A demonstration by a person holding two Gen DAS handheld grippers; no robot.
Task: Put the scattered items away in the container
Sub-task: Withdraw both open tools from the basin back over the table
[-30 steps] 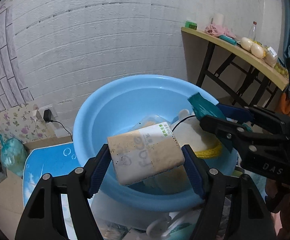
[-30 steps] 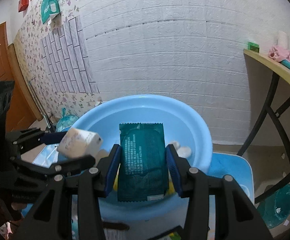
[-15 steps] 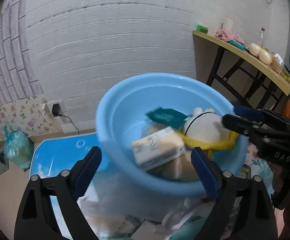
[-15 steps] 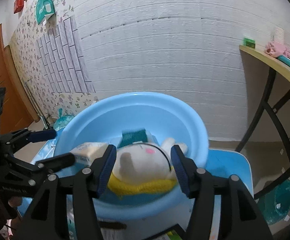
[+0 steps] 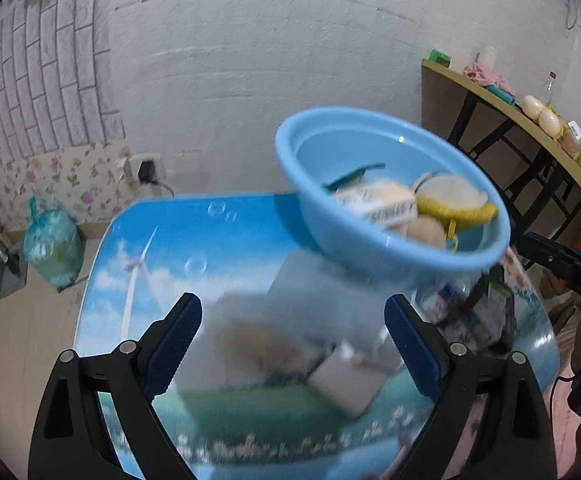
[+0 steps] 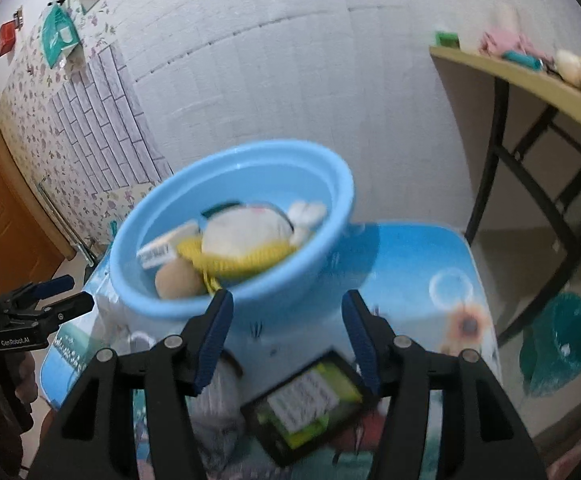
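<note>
Holding a fuzzy round plush toy (yellow-trimmed), the smooth plastic basin.

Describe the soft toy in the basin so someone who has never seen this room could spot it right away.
Find the round light-blue plastic basin on the sky-printed blue table. Inside it, the white plush toy lies across the other things, a yellow knitted band wrapped around it. Its neighbours, a pale printed tissue pack and a tan rounded lump, show no yellow.
</note>
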